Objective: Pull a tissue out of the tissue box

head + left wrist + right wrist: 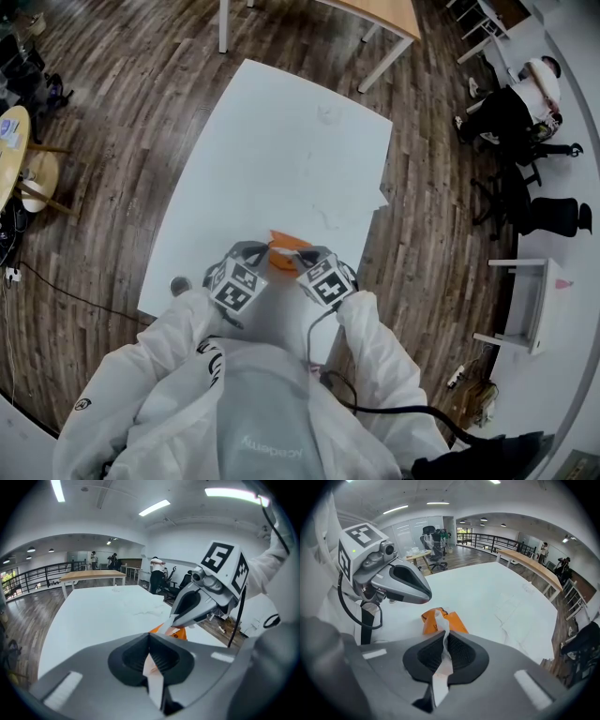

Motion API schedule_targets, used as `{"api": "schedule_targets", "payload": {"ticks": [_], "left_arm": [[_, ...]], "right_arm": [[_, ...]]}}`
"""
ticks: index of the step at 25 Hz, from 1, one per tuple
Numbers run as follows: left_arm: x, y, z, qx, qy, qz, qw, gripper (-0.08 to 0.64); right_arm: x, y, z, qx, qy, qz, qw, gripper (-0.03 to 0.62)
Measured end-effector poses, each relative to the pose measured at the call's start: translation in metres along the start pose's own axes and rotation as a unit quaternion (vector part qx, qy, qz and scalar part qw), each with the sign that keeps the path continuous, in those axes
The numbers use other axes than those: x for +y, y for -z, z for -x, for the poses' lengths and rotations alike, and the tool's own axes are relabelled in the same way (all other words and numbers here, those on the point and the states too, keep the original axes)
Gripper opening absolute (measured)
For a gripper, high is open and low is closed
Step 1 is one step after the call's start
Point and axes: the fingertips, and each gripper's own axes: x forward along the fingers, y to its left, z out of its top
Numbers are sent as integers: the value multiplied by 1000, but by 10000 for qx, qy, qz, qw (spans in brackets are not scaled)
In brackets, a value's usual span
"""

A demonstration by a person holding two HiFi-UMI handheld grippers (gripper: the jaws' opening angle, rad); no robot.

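Tissue is about as light and limp as a thing gets: no stiffness at all, quick to tear, and likely to drag on the slot as it comes free. It rises as a thin white twist from the top of the orange tissue box, which sits on the white counter toward the person's side, right under both tools.

The right tool has its jaws pressed together on that twist. The sheet runs from the box up through the pads and out behind them. The left tool hangs just beside it, over the near part of the box, with its jaws closed too. A pale strip is pinched in their seam (it looks like tissue, though I cannot tell whether it joins the sheet the other tool holds).

The box looks small and light, so I judge it may lift along with the sheet unless something steadies it. The best hold is low on the twist, close to the slot, where the paper is gathered and strongest. A pinch on a thin loose edge would probably rip. A slow, straight pull away from the slot should suit it better than a jerk.
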Motion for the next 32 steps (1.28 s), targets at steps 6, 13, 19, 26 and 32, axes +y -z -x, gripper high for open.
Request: {"api": "schedule_targets", "payload": {"ticks": [6, 13, 19, 26, 32], "left_arm": [[-5, 3, -3, 62, 4, -327, 9994, 2], [-7, 15, -14, 307, 85, -255, 9992, 2], [-6, 19, -18, 407, 119, -224, 9989, 2], [-7, 22, -19, 473, 144, -212, 9986, 2], [-8, 25, -21, 513, 149, -220, 9983, 2]], "right_arm": [[0, 1, 0, -10, 0, -27, 10000, 2], [1, 0, 2, -44, -21, -15, 10000, 2], [4, -2, 4, -84, -57, -5, 9999, 2], [6, -6, 7, -159, -86, -8, 9998, 2], [9, -13, 11, -317, -229, -236, 9990, 2]]}}
